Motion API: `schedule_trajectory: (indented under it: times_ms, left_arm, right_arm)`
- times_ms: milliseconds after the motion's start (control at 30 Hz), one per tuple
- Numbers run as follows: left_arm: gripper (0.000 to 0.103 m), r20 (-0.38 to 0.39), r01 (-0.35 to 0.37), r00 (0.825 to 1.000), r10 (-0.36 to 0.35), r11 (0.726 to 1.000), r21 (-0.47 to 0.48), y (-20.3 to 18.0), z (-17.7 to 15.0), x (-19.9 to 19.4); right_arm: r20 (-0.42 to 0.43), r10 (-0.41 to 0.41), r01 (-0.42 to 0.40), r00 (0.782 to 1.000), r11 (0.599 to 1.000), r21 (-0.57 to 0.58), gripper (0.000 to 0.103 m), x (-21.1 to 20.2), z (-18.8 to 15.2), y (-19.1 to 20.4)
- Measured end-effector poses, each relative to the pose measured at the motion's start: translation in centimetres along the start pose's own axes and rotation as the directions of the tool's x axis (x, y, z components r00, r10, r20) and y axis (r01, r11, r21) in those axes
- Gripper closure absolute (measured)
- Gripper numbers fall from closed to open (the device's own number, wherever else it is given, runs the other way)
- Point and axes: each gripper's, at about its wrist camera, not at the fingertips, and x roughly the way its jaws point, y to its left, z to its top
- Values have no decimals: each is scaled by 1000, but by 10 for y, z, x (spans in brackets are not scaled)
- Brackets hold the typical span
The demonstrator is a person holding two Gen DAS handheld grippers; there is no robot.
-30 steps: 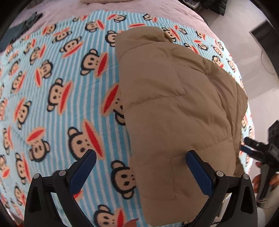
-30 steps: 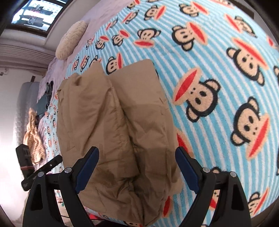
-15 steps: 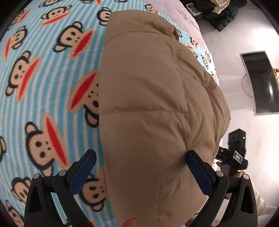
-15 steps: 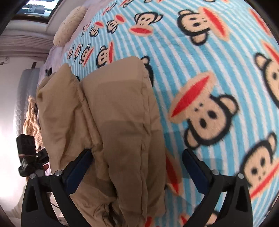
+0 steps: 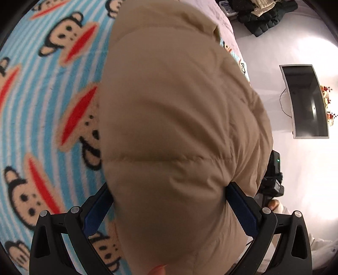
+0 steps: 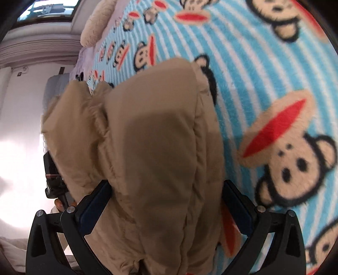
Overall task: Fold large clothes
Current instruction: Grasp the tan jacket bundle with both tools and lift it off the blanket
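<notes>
Straddling one tan puffer jacket (image 5: 179, 127) wide-open, two hand-held grippers, left (image 5: 169, 209) and right (image 6: 166, 205), grip nothing.

No readable text, labels, brands or numbers, only a wordless cartoon-monkey print on the striped blanket (image 5: 52, 88)

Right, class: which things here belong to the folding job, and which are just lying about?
Part of the job:
- puffy tan quilted jacket
- left claw
- right claw
- blue striped monkey-print blanket, the folding surface

Lying about:
- dark clothes pile
- grey-framed dark screen
- cream knitted pillow
</notes>
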Motion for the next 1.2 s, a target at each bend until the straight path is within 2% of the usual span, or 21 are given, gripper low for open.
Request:
schedule_trajectory:
  times_ms: [267,333,400,433,500,567,833,1000,1200]
  left_arm:
    - [0,-25,5,1000,-6,1000,-20,-6,4,25]
    - [1,-11,-6,1000,6,1000,-10,-15,0,24]
    - [11,9,-18,1000,18,1000,7,-26,-4,19]
    - [14,16,-17,1000,17,1000,10,-28,-4,16]
    - [25,34,-8,999,8,1000,11,-33,-5,8]
    - [26,48,-2,999,1,1000,19,-39,-5,-3]
    - [26,135,13,991,-24,997,79,-55,-3,-58]
    - [26,194,7,981,-24,996,88,-29,9,-117]
    - [26,248,-29,969,9,996,80,43,40,-201]
  right_arm:
    - [-27,26,-24,999,995,92,0,15,7,-7]
    - [-40,50,-45,998,992,118,6,15,5,-9]
    - [-37,104,-98,994,985,139,29,11,1,-12]
    - [-28,118,-113,993,983,143,34,8,3,-11]
    - [-6,135,-133,991,982,130,56,2,-2,-6]
    - [12,147,-147,989,982,117,60,-4,-6,2]
    - [47,197,-199,979,979,41,61,-16,-12,58]
    - [48,213,-213,976,977,-10,61,3,-6,105]
    - [62,244,-242,968,970,-35,61,76,1,172]
